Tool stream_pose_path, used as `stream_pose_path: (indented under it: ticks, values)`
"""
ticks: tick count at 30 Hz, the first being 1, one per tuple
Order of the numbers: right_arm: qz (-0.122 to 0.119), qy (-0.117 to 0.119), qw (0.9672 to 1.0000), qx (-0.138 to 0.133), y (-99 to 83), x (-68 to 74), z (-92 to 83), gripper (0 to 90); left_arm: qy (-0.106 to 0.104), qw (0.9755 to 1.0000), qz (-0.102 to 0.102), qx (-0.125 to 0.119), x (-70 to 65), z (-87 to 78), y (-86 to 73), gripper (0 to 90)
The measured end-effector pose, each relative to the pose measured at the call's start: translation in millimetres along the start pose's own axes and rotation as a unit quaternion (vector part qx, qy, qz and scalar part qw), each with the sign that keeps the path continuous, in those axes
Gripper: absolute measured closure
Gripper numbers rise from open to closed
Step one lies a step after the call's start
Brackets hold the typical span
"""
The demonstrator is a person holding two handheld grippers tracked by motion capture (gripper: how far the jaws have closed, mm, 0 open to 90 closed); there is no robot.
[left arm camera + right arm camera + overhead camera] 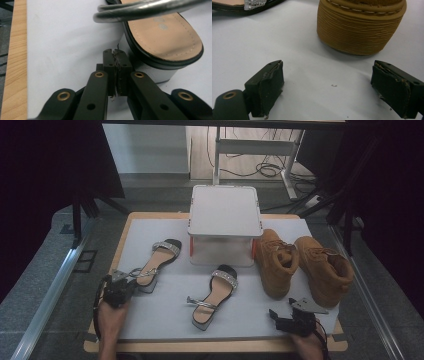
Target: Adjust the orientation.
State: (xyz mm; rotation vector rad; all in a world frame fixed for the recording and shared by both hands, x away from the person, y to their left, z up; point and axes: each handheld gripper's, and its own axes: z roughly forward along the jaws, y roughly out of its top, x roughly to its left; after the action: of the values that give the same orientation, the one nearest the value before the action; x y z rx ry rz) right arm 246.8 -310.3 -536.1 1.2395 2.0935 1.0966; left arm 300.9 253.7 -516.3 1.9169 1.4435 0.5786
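Two tan boots flank your open right hand-held gripper; your left hand-held gripper, closed empty, sits beside the silver-strapped sandal.

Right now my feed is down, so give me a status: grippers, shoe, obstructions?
Left gripper shut, empty, at left sandal heel. Right gripper open, empty, facing boot. Nothing between.

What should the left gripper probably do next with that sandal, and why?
Probably open its jaws. The left gripper is shut with nothing between its pads, right beside the heel of the left sandal, so it likely must open before it can grasp.
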Motion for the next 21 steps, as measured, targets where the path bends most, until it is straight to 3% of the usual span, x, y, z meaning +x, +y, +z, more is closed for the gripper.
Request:
stream_pose_path:
  ticks: [7,13,14,16,21]
  values:
    - [-0.002,0.000,1.0000,0.000,0.0,-0.2,0.1,10.9,0.013,0.9999,-0.001,-0.003,1.5,-13.0,-5.8,78.6]
    - [0.000,0.000,1.0000,0.000,0.0,-0.1,0.0,10.9,0.015,0.9998,-0.009,-0.009,-1.2,-28.5,-11.6,56.7]
    - [-0.002,0.000,1.0000,0.000,0.0,-0.2,0.1,10.9,0.015,0.9998,-0.006,-0.010,-3.1,-31.4,-12.0,56.7]
    - [-0.002,0.000,1.0000,0.000,0.0,-0.2,0.1,10.9,0.004,0.9999,0.005,-0.011,-11.7,-37.2,-11.2,46.4]
    - [-0.002,0.000,1.0000,0.000,0.0,-0.2,0.1,10.9,-0.001,0.9998,0.019,-0.006,-24.8,-35.8,-6.5,32.1]
